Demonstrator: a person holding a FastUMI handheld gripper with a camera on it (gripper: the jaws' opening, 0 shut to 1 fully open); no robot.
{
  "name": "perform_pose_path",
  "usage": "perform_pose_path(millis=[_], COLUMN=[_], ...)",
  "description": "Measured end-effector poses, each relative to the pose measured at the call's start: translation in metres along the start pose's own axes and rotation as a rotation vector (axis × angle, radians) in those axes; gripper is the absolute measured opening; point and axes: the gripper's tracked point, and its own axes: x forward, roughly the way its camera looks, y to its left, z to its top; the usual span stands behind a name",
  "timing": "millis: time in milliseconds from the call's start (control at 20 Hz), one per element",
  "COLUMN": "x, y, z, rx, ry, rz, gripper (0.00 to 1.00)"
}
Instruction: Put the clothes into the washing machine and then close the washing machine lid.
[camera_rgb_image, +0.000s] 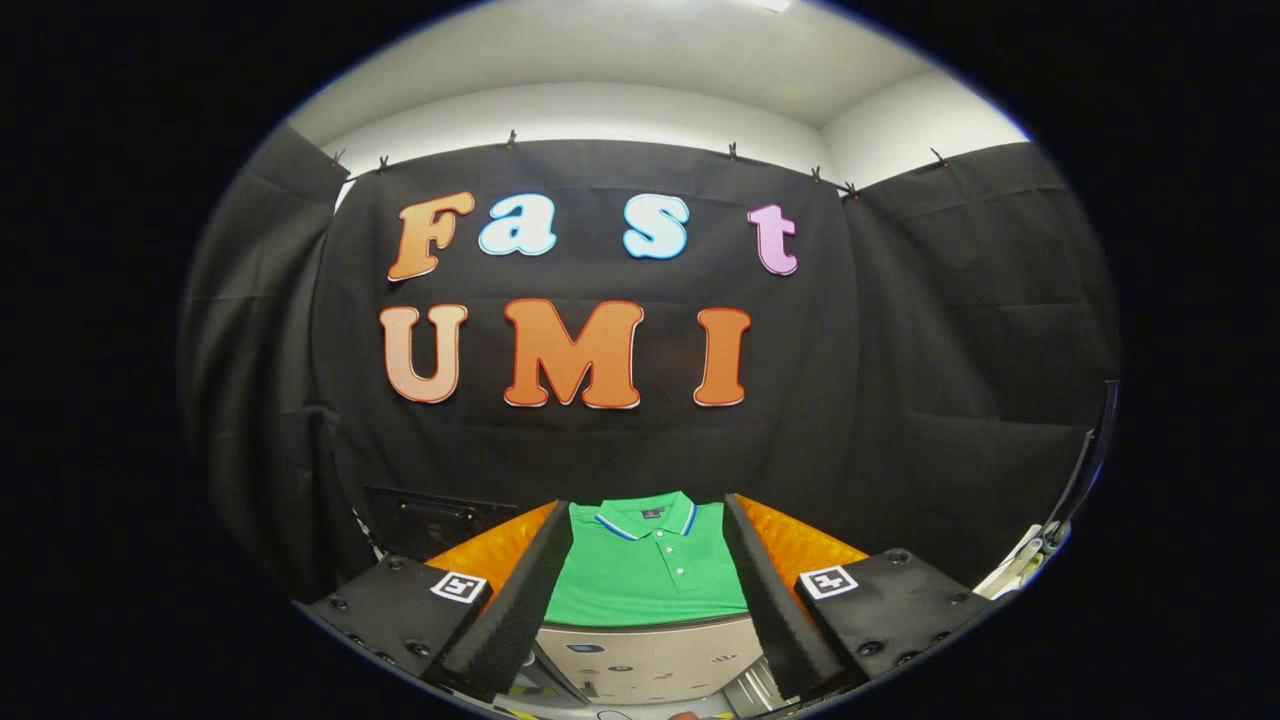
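Jaws: spread wide apart and empty; the gripper (648, 600) holds nothing, and its two fingers stand either side of the shirt as seen from the camera, well short of touching it.
Shirt: a green polo shirt (648, 575) with a striped collar and a short row of buttons, folded flat, collar towards the far wall, lying on an orange surface (800, 545) just ahead of the fingers.
Washing machine: the pale panel (650, 655) below the shirt's near edge, between the fingers, looks like part of it, but too little shows to be sure, and I cannot tell whether the lid is up or down.
Off to the side: some pale object (1030, 560) beyond the right finger, too small to make out.
Step in hand: likely the approach to pick up the shirt; nothing of the task appears done yet.
How to do it well: come down over the middle of the folded shirt, not at a corner, so the folds lift together. Keep the fingers wide until they straddle a good thickness of cloth, press slightly into the fabric, then close firmly.
Risk: pinching only the top layer would let the shirt unfold and trail, which could snag on the machine's opening.
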Motion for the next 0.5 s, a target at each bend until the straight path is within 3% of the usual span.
perform_pose_path(millis=[500], x=[0.151], y=[-0.028], z=[-0.063], rx=[0.066], ry=[0.225], rz=[0.033], gripper=[0.98])
